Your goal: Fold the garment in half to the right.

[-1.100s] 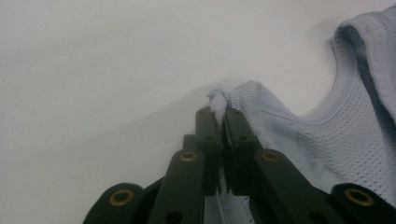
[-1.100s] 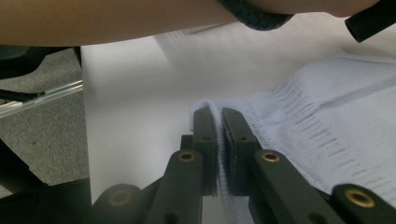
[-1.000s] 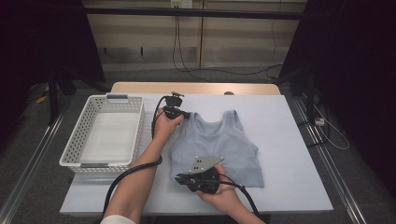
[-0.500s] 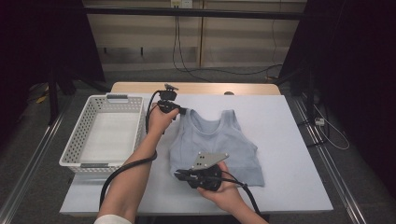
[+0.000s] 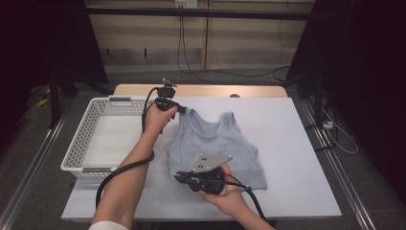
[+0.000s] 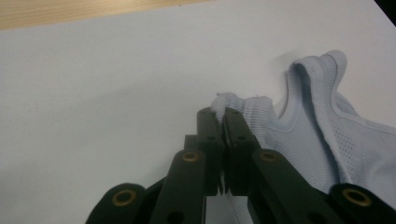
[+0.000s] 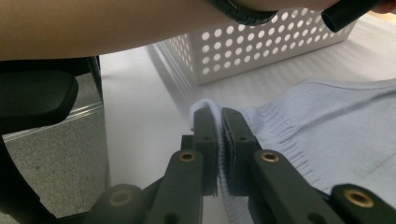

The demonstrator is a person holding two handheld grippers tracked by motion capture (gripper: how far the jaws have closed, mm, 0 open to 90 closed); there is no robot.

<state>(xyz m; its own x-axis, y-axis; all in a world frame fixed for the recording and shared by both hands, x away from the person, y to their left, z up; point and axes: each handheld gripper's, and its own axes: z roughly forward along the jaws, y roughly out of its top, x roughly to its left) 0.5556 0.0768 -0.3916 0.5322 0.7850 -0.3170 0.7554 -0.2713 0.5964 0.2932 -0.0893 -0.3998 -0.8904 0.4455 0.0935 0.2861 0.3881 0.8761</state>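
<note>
My jaws are clenching cloth on both sides: the left gripper [image 5: 181, 109] is pinching a shoulder strap of the pale blue tank top [image 5: 218, 143], and the right gripper [image 5: 178, 177] is biting its ribbed hem corner at about seven o'clock. The top is lying near the middle of the white table [image 5: 297, 158]. The white basket [image 5: 88, 143] is sitting at nine o'clock, just beside my left forearm. Bare tabletop is stretching toward three o'clock.
</note>
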